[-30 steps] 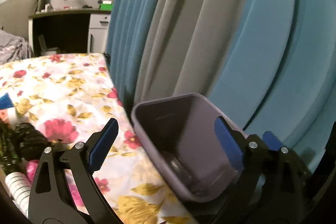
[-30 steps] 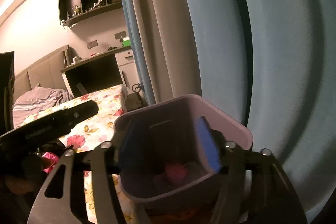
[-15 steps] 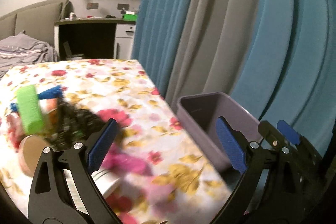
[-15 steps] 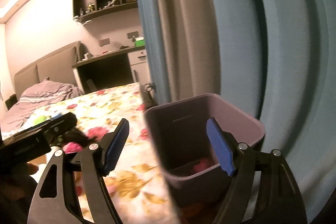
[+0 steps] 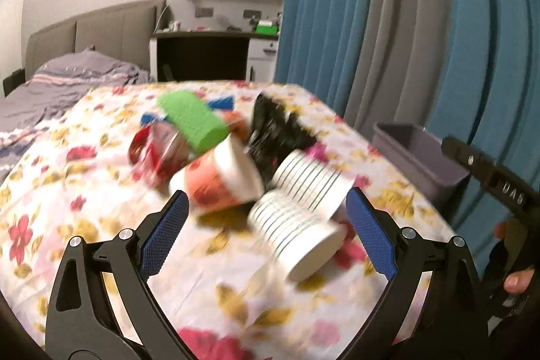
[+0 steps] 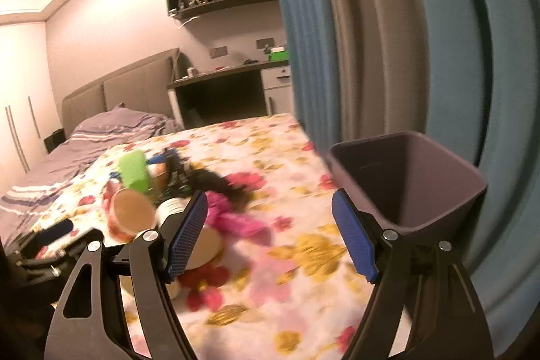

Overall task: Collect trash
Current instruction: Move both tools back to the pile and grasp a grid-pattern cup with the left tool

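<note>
A heap of trash lies on the floral tablecloth (image 5: 84,191): two white ribbed paper cups (image 5: 297,235), a red-and-white cup (image 5: 219,181), a green sponge-like block (image 5: 192,120), a red wrapper (image 5: 155,150) and a black crumpled bag (image 5: 276,134). My left gripper (image 5: 266,231) is open and empty just in front of the cups. My right gripper (image 6: 270,235) is open and empty, above the cloth beside the purple trash bin (image 6: 418,177). The bin also shows in the left wrist view (image 5: 415,150). A pink wrapper (image 6: 233,218) lies between the right fingers.
Blue and grey curtains (image 5: 405,39) hang right behind the bin. A bed with a grey quilt (image 5: 67,83) and a dark desk (image 5: 209,56) stand beyond the table. The right gripper's body (image 5: 496,188) shows at the left wrist view's right edge.
Both grippers have swung left, away from the bin and toward the trash heap on the cloth. The right gripper no longer reaches into the bin.
</note>
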Demonstrator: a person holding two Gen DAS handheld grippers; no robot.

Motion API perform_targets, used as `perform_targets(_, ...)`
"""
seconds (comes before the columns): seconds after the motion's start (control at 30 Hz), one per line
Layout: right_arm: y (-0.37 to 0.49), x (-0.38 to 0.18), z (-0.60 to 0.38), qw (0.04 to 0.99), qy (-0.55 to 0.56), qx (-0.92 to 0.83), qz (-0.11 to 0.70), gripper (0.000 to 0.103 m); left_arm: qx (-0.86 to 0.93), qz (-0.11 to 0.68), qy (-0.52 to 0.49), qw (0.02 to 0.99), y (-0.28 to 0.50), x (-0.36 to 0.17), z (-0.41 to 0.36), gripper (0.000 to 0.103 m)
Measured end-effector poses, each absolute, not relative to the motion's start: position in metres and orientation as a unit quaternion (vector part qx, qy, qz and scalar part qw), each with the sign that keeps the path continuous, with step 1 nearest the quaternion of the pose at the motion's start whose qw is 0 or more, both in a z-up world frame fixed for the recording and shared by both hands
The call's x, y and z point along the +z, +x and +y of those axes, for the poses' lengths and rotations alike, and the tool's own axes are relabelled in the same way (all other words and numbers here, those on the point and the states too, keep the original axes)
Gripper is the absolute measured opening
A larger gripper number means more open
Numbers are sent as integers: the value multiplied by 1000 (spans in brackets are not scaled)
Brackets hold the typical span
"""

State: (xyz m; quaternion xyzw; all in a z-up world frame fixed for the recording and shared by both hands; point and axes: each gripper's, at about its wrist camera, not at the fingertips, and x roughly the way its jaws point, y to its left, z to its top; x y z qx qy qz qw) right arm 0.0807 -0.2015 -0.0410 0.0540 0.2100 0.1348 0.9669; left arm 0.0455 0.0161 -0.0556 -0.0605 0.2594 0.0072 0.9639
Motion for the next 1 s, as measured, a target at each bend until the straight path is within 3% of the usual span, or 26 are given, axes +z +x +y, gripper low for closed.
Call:
perform_targets(0.23, 71, -50, -173, 961, 41, 150, 228, 74, -18, 288, -54, 956, 43, -76, 11, 88)
perform_targets(0.53, 71, -55, -166, 960, 33, 151, 235, 74, -36, 332, -50, 941, 66, -95, 3, 54)
perform_targets(0.63, 76, -61, -164, 956, 36, 155, 246, 74, -42, 352, -48, 934, 74, -101, 0, 40)
perform_targets(0.7, 77, -64, -162, 955, 35, 157, 250, 74, -45, 361, -50, 930, 76, -104, 0, 25)
perform_targets(0.83, 79, -68, -160, 953, 33, 159, 256, 74, -43, 364, -56, 929, 77, -106, 6, 12)
perform_targets(0.87, 80, -68, -160, 953, 33, 159, 256, 74, -43, 364, -58, 929, 77, -106, 7, 4)
perform_targets(1.0, 86, -69, -163, 953, 36, 154, 258, 73, -48, 357, -61, 931, 72, -103, 10, 2)
